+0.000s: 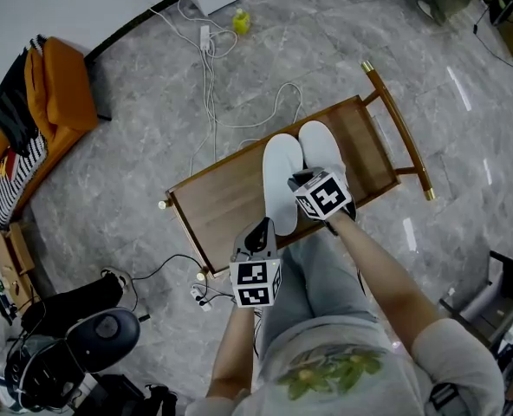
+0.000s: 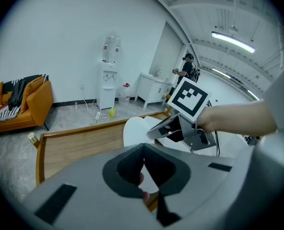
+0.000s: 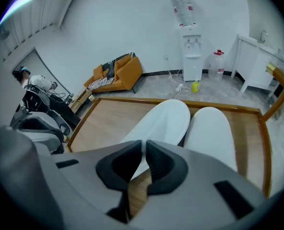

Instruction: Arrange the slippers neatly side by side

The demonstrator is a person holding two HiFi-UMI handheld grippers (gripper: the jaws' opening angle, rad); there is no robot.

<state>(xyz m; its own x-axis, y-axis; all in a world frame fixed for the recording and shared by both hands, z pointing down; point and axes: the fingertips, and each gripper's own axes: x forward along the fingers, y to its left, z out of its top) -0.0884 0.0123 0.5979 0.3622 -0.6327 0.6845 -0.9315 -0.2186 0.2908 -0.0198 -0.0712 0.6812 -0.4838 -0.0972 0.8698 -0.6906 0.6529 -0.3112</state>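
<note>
Two white slippers lie side by side, toes away from me, on a low wooden table (image 1: 222, 199). The left slipper (image 1: 280, 176) (image 3: 163, 121) and the right slipper (image 1: 320, 146) (image 3: 210, 133) touch along their inner sides. My right gripper (image 1: 303, 181) (image 3: 146, 146) is at their near ends, its jaws closed to a thin slit on the left slipper's near edge. My left gripper (image 1: 260, 229) (image 2: 144, 150) hangs shut and empty at the table's near edge, behind the left slipper (image 2: 136, 128). In the left gripper view the right gripper (image 2: 167, 128) is ahead.
An orange sofa (image 1: 59, 94) stands at the far left. Cables and a power strip (image 1: 206, 38) trail over the floor beyond the table, near a yellow object (image 1: 241, 22). Dark equipment (image 1: 83, 336) sits at my lower left. A water dispenser (image 3: 191, 49) stands by the wall.
</note>
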